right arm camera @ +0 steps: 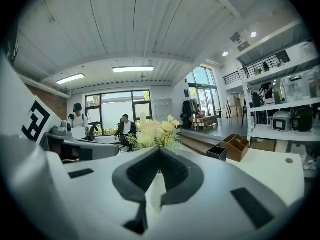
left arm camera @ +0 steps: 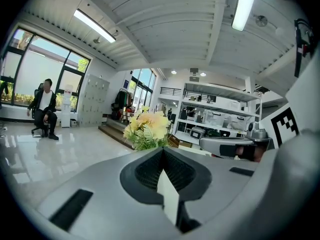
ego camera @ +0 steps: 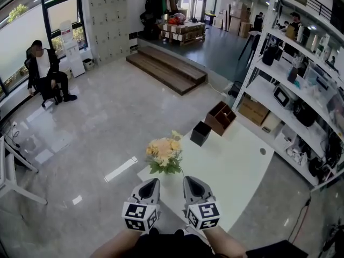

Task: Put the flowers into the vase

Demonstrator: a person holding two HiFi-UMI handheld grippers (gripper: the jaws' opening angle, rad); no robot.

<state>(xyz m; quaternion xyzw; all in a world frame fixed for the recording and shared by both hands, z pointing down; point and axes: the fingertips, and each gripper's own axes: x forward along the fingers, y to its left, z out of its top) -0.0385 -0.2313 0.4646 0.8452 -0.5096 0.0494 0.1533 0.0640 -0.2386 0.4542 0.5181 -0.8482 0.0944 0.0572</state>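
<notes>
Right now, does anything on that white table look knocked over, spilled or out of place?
Nothing looks spilled, tipped or broken. The flowers stand upright, though they sit right at the left edge of the white table, which is a slightly risky spot. The black box and brown organizer sit upright at the far end.

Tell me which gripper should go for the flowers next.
Left, narrowly. In the head view the flowers stand nearer the left gripper than the right gripper. Both are shut and empty.

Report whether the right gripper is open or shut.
Shut. The right gripper has its jaws together, nothing between them; the flowers stand beyond.
</notes>
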